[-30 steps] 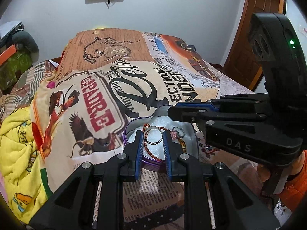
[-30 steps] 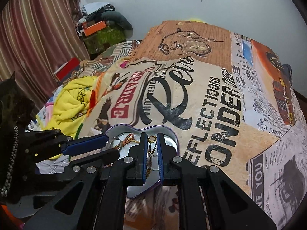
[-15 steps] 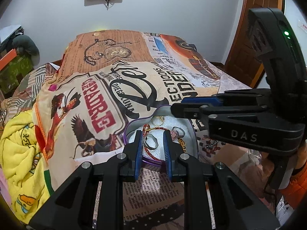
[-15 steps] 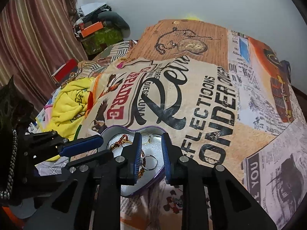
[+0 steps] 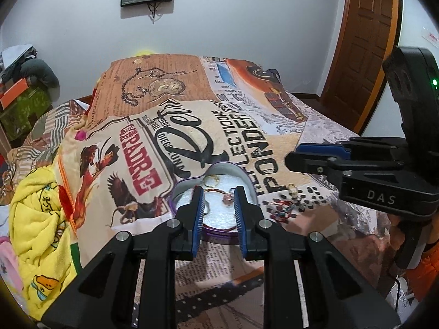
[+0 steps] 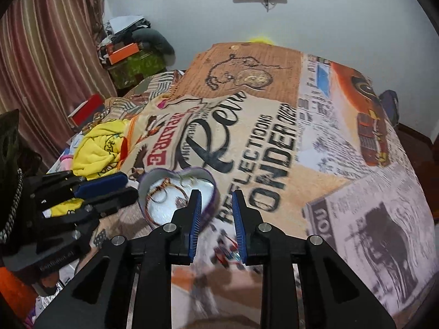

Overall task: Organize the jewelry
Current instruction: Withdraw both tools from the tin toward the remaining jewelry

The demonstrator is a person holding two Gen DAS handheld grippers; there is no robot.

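A heart-shaped tin (image 5: pixel 248 185) with a purple rim sits on the bed (image 5: pixel 192 126), on a printed blanket, and already holds several pieces on a white padded lining: a gold ring (image 5: pixel 211 181) near the back, a red-and-gold bracelet (image 6: pixel 160 189) curving along the left side, and a pink-stoned ring (image 5: pixel 228 198). Just right of the tin, loose on the blanket, lie a tangle of red and blue beaded jewelry (image 5: pixel 278 211) and a small gold ring (image 5: pixel 293 189).

The left tool (image 5: pixel 218 208) hangs over the near edge of the tin, its blue pads parted with nothing between them. The right tool (image 6: pixel 216 220) also stands apart and empty, aimed past the tin's right rim toward the loose beaded piece (image 6: pixel 226 252), which is blurred in that view.

These pieces look very light and small. The rings are stiff, smooth metal, likely to skate or flip on a soft blanket; pinching across the band from above seems safest. The beaded piece is limp and will drape, so taking it at a bunched middle section should lift most of it at once, though trailing ends could snag the tin's rim. The thin tin itself may slide if nudged.
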